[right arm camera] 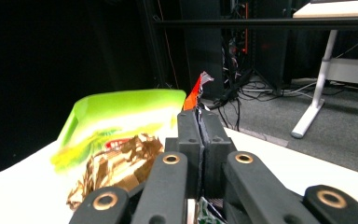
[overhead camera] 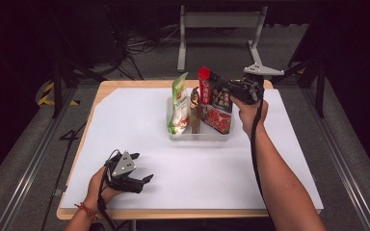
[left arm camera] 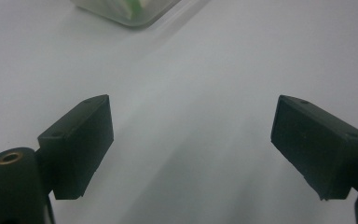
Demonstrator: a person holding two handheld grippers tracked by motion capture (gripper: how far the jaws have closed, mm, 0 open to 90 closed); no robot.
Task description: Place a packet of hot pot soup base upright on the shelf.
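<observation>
A clear plastic bin [overhead camera: 200, 136] at the table's back middle holds three upright packs. These are a green and white bag [overhead camera: 179, 103], a thin brown and gold packet [overhead camera: 194, 111] and a red bag [overhead camera: 215, 103]. My right gripper [overhead camera: 221, 87] comes in from the right, shut on the red bag's upper edge. In the right gripper view the jaws [right arm camera: 199, 122] are pressed together on the red bag [right arm camera: 195, 93], whose corner sticks up above them. The green bag [right arm camera: 121, 114] and brown packet [right arm camera: 114, 170] stand to their left. My left gripper [overhead camera: 143, 167] rests open on the white sheet at the front left. Nothing lies between its fingers [left arm camera: 81, 140].
A white sheet [overhead camera: 197, 168] covers most of the wooden table [overhead camera: 101, 89]. A corner of the bin [left arm camera: 130, 11] shows at the top of the left gripper view. Behind the table are a metal stand [overhead camera: 221, 21], cables and dark floor.
</observation>
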